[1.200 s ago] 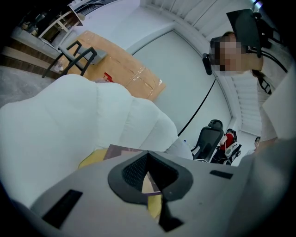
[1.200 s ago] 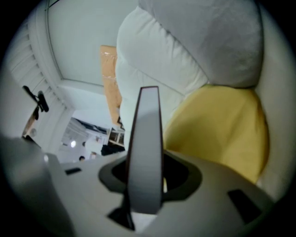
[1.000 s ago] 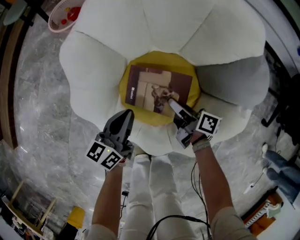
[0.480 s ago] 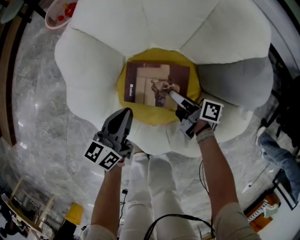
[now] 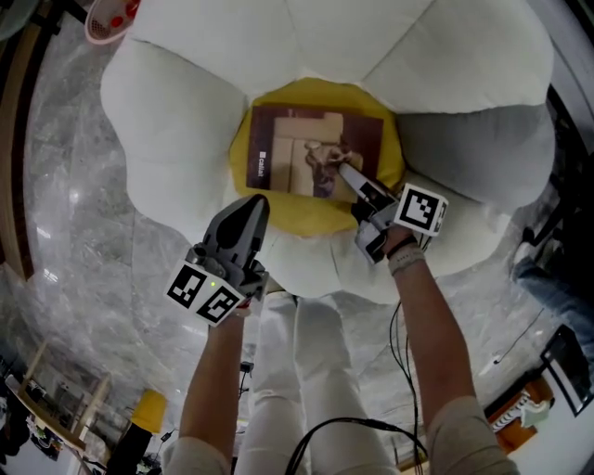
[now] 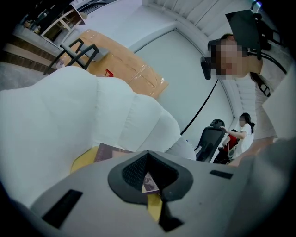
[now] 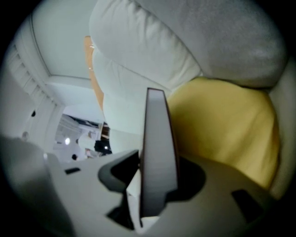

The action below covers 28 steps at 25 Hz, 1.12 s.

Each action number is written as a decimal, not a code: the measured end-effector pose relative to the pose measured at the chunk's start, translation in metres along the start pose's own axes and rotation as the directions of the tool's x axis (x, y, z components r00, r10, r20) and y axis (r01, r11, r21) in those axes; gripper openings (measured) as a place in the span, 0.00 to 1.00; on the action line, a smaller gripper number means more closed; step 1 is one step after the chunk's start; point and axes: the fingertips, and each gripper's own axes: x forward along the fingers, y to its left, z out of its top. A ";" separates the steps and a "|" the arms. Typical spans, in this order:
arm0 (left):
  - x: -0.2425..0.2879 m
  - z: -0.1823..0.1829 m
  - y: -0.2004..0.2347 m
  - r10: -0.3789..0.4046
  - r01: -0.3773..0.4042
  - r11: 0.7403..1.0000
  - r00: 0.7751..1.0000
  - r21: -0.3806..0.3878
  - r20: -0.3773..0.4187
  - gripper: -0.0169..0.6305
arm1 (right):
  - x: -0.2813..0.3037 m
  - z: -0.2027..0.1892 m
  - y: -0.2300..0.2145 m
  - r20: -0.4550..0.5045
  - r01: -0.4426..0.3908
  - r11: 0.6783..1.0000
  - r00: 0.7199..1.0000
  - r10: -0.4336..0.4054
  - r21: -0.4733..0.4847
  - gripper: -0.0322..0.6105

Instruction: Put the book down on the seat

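Observation:
A brown book (image 5: 314, 153) lies flat on the yellow centre cushion (image 5: 239, 148) of a flower-shaped seat with fat white petals (image 5: 176, 111). My right gripper (image 5: 348, 176) reaches in from the near right and grips the book's near edge. Its jaws are opening, with the book's edge (image 7: 157, 152) still standing between them and the pads (image 7: 129, 169) against it. The left gripper (image 5: 255, 206) hovers over the seat's near petal, left of the book. It is shut and holds nothing. Past its jaws in the left gripper view, the book (image 6: 111, 152) shows on the yellow cushion.
A grey cushion (image 5: 473, 153) fills the seat's right side. A pink bowl (image 5: 104, 20) sits on the marble floor (image 5: 74, 232) at the far left. My white-trousered legs (image 5: 297, 353) and cables are below. An office chair (image 6: 210, 141) and people stand beyond the seat.
The right gripper has stayed on the book's near right edge, and the book rests on the yellow cushion as before. The left gripper has hardly moved.

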 end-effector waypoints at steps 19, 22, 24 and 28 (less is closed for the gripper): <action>-0.003 -0.005 -0.010 -0.011 0.011 1.000 1.000 -0.019 0.009 0.06 | 0.013 0.007 -0.004 -0.025 0.080 0.985 0.996 -0.085 -0.155 0.47; -0.004 -0.008 -0.011 -0.008 0.008 1.000 1.000 -0.022 0.004 0.06 | 0.011 0.007 -0.005 -0.022 0.081 0.985 0.996 -0.086 -0.155 0.47; -0.004 -0.009 -0.011 -0.007 0.007 1.000 1.000 -0.022 0.003 0.06 | 0.010 0.008 -0.006 -0.022 0.081 0.985 0.996 -0.085 -0.154 0.47; -0.003 -0.008 -0.012 -0.007 0.007 1.000 1.000 -0.019 0.002 0.06 | 0.008 0.009 -0.008 -0.025 0.081 0.986 0.996 -0.085 -0.147 0.47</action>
